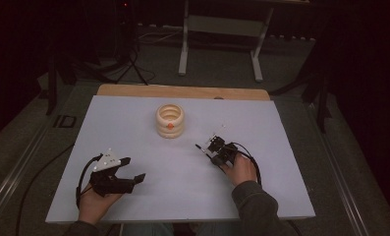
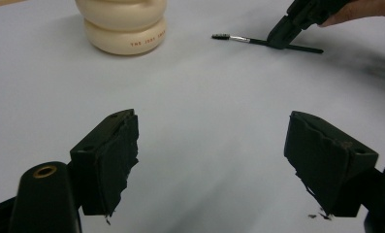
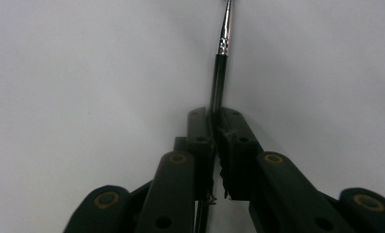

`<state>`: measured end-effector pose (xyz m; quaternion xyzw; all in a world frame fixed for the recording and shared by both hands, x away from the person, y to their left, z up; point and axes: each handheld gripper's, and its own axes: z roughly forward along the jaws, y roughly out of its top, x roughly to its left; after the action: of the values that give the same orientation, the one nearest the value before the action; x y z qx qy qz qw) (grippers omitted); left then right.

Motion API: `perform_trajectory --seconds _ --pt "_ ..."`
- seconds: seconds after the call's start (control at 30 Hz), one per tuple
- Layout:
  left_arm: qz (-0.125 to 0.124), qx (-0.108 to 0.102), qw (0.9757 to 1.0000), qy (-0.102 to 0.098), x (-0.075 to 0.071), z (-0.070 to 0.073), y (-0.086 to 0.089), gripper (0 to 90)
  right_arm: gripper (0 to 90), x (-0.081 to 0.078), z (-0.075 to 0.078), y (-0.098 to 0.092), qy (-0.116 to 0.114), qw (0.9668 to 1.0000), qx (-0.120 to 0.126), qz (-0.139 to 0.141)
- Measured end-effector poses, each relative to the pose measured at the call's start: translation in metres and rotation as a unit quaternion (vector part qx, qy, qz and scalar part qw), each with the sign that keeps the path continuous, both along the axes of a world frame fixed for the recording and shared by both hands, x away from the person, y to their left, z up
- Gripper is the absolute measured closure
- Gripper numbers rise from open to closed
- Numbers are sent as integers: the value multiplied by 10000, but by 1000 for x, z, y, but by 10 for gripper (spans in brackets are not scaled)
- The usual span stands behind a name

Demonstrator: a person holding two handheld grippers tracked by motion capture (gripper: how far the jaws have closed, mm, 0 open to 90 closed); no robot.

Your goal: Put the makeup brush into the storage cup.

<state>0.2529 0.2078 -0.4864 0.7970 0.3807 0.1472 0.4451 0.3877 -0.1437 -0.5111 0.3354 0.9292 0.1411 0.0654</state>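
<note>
A thin brush [image 3: 219, 73] with a black handle, a metal ferrule and a small dark head [image 2: 220, 36] lies flat on the white table [image 1: 271, 196]. My right gripper [image 3: 215, 121] is shut on the handle, the jaws pressed together around it. From the high view this right gripper [image 1: 213, 156] sits right of centre, with the brush [image 1: 201, 148] pointing away to the left. A cream holder [image 1: 170, 120] shaped like stacked rings stands upright at the middle back, apart from both grippers. My left gripper [image 1: 133, 168] rests near the front left, open, nothing between its jaws [image 2: 219, 155].
A wooden strip [image 1: 182, 91] runs along the table's far edge. Beyond it stand a metal frame's legs [image 1: 183, 54] on a dark floor with cables. The cream holder [image 2: 124, 29] and the other gripper [image 2: 280, 39] are seen ahead in the left gripper view.
</note>
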Motion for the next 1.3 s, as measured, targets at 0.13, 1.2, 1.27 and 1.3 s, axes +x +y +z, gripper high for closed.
perform_trajectory --seconds 0.13,1.2,1.27,1.3 --pt "-3 5 10000 7 0 0 0 203 852 2 0 -2 105 9999 78 -98" --pt "-46 -83 10000 -6 3 4 -2 216 856 -11 19 -38 -99 9901 1376 -242" --pt "-73 -125 9999 -45 3 7 -3 222 856 -16 21 -43 -154 9888 1468 -228" --pt "-76 -124 9999 -67 3 9 -3 225 856 -18 22 -45 -163 9880 1520 -228"
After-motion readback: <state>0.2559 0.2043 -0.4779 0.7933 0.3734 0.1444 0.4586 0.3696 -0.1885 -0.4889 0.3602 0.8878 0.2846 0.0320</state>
